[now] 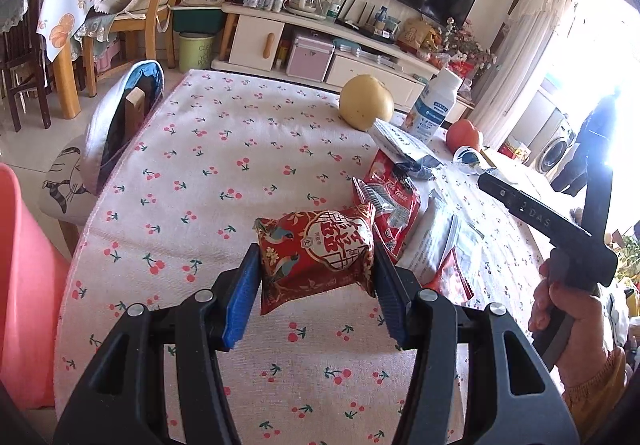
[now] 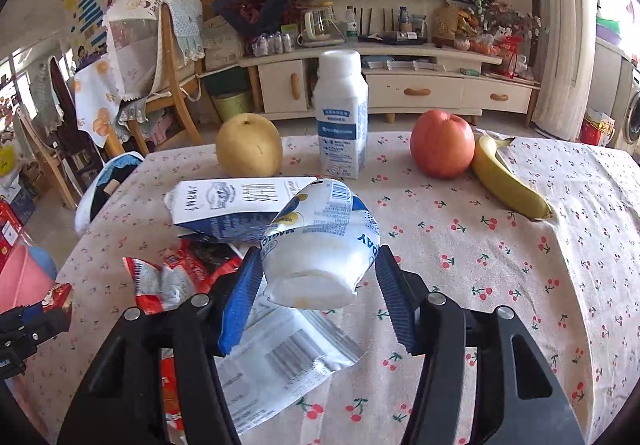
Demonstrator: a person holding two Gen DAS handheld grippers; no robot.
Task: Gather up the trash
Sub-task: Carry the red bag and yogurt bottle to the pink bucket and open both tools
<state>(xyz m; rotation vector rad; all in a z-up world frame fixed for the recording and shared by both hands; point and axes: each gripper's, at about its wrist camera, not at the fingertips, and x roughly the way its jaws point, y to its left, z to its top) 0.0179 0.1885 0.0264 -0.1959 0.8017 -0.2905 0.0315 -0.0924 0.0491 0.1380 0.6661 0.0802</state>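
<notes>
My left gripper (image 1: 316,269) is shut on a red snack packet with bird print (image 1: 316,257) and holds it just above the cherry-print tablecloth (image 1: 200,173). My right gripper (image 2: 316,277) is shut on a white and blue yogurt cup (image 2: 320,245), lifted and tilted over the table. A flattened blue-white milk carton (image 2: 236,205), red wrappers (image 2: 172,277) and a white barcode pouch (image 2: 280,349) lie on the cloth. The red wrappers (image 1: 396,205) and the carton (image 1: 404,145) also show in the left wrist view.
A yellow pear (image 2: 248,145), upright white milk bottle (image 2: 342,117), red apple (image 2: 442,143) and banana (image 2: 508,181) stand at the table's far side. A pink bin (image 1: 24,285) is at the left table edge. A padded chair (image 1: 116,133) stands at the far left.
</notes>
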